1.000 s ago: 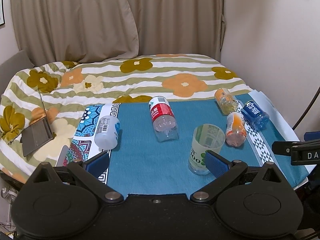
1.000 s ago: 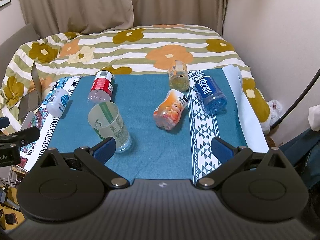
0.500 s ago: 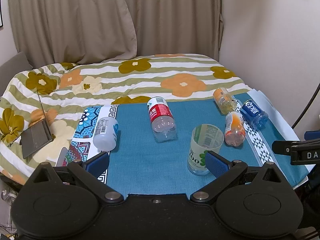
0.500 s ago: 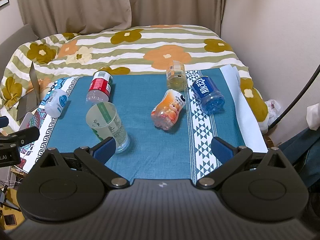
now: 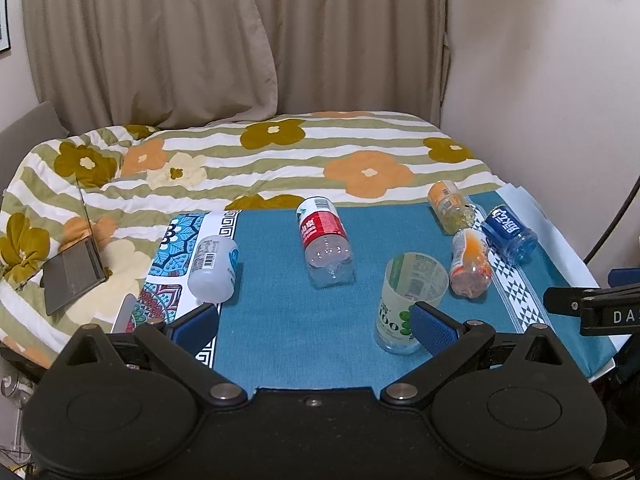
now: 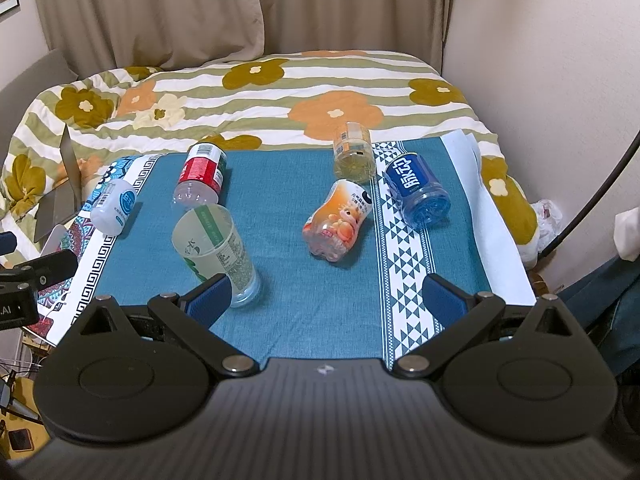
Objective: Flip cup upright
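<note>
A frosted plastic cup (image 5: 404,300) with green print stands upright, mouth up, on the blue cloth (image 5: 280,320). It also shows in the right wrist view (image 6: 216,252), near that view's left finger. My left gripper (image 5: 314,326) is open and empty, and its right finger pad (image 5: 434,328) overlaps the cup's lower right side in view. My right gripper (image 6: 328,298) is open and empty above the cloth's near edge (image 6: 320,320).
Several bottles lie on the cloth: a red-label one (image 5: 326,240), a white one (image 5: 212,268), an orange one (image 5: 470,264), a blue one (image 5: 508,234) and a yellow one (image 5: 450,206). A flowered bedspread (image 5: 260,160) lies behind. A laptop (image 5: 74,268) sits left.
Both grippers have drawn back and up slightly, so the cup and bottles sit a little farther away. The cup stands still.
</note>
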Motion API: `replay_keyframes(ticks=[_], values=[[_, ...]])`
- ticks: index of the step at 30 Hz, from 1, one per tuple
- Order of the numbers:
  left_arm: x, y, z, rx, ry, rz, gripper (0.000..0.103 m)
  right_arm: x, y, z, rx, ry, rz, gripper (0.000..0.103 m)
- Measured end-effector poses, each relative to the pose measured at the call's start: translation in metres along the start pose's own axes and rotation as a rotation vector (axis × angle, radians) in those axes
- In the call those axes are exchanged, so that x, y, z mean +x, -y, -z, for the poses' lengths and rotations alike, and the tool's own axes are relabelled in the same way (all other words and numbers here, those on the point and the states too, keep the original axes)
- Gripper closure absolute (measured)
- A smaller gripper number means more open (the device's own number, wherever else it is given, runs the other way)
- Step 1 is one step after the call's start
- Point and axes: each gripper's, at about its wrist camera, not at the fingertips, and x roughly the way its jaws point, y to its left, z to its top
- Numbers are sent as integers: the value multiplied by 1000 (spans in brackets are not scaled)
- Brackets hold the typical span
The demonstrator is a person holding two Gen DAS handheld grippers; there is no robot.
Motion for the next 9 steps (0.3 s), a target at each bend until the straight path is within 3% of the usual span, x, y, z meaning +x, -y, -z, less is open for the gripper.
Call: replay_keyframes(ticks=[9], values=[[-2,-2,0,7,21,-34,0,1,-4,0,-13,9,-3,0]])
